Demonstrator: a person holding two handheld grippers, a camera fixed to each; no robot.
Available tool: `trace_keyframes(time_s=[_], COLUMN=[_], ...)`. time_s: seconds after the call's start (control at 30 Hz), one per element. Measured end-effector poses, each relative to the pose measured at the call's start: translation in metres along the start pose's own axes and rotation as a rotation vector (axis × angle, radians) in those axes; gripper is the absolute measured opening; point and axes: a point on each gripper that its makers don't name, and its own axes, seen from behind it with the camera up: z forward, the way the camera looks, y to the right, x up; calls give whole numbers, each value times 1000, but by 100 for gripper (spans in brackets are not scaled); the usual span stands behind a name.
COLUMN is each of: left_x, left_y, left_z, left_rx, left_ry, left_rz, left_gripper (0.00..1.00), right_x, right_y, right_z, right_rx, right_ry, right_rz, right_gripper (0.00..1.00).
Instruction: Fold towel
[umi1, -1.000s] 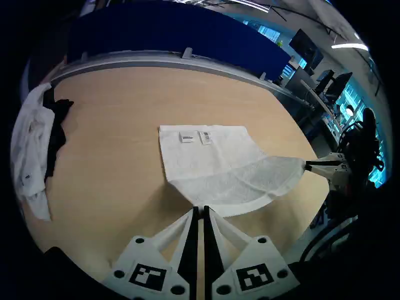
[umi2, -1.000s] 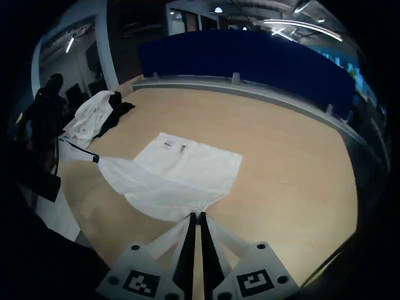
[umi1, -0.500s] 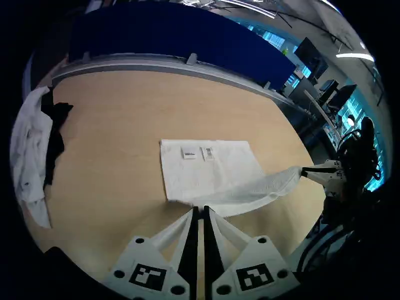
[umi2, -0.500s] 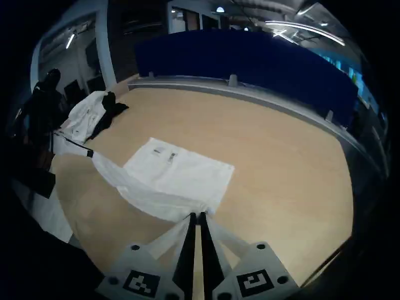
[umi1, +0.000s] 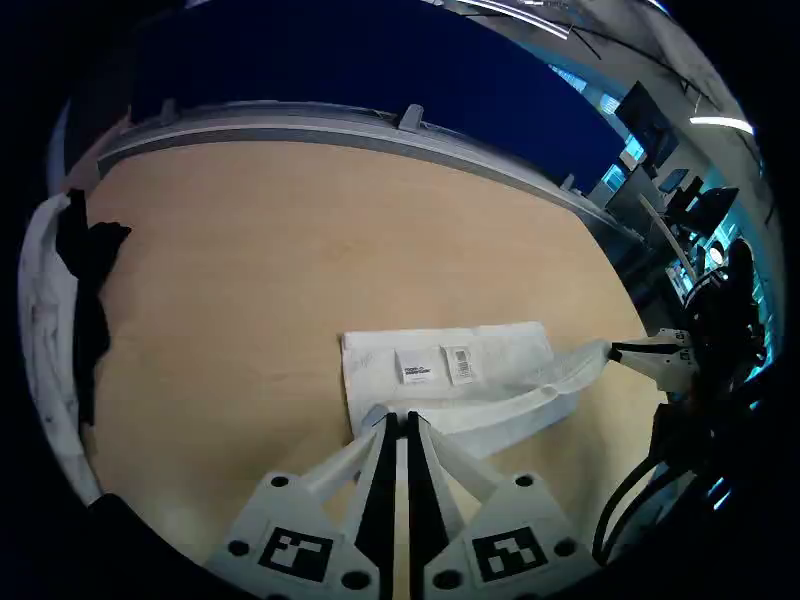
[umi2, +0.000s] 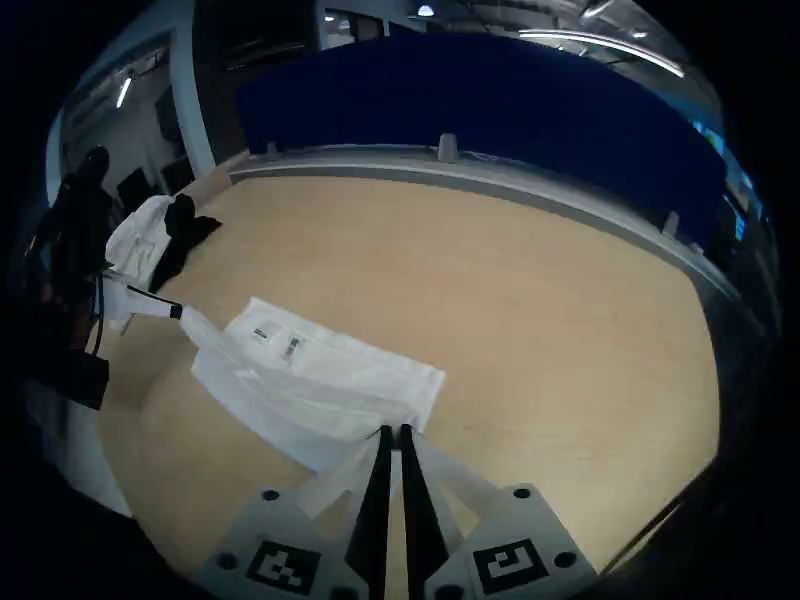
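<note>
A white towel (umi1: 470, 375) lies on the wooden table (umi1: 300, 240), its two small labels (umi1: 435, 364) facing up. The near edge is lifted and folded over toward the far edge. My left gripper (umi1: 397, 420) is shut on the near left corner of the towel. Farther right, my right gripper (umi1: 650, 352) pinches the other lifted corner. In the right gripper view the towel (umi2: 330, 385) is a narrow band with its labels (umi2: 276, 340) at the left. There my right gripper (umi2: 390, 432) is shut on its corner, and the left gripper (umi2: 150, 300) holds the far corner.
A heap of white and black clothes (umi1: 55, 300) (umi2: 150, 235) lies at the table's left edge. A blue partition (umi1: 350, 60) (umi2: 480, 100) runs along the back. Monitors (umi1: 655, 110) stand beyond the right side. A person in dark clothing (umi1: 725, 300) (umi2: 70, 230) holds the grippers.
Both grippers have carried the lifted near edge forward over the towel. The hanging fold has flattened, and the visible towel is now a narrow band with the labels close to my fingers.
</note>
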Motion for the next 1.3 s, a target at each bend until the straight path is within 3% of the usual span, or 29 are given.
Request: trace_keyframes(time_s=[0.3, 0.63, 0.77, 0.83, 0.9, 0.97, 1.17, 1.3], left_x=[3, 5, 3, 4, 4, 5, 4, 1], left_y=[-10, -27, -33, -38, -42, -48, -52, -50], left_z=[33, 53, 54, 52, 49, 46, 34, 28], left_rx=[16, 70, 96, 109, 124, 138, 148, 139], left_ry=[-11, 9, 11, 11, 14, 18, 32, 35], left_rz=[-12, -16, -3, 10, 22, 33, 35, 26], left_gripper=[7, 12, 25, 40, 67, 80, 84, 84], right_x=[-7, -6, -4, -1, 2, 3, -3, -10], right_y=[12, 19, 25, 27, 30, 33, 31, 27], right_z=[27, 51, 54, 52, 50, 47, 37, 33], right_rx=[-19, -66, -89, -98, -106, -114, -111, -105], right_ry=[-36, -28, -19, -5, 8, 21, 25, 19], right_rz=[-7, -30, -21, -12, -4, 3, 3, -9], right_gripper=[6, 13, 24, 32, 42, 52, 72, 73])
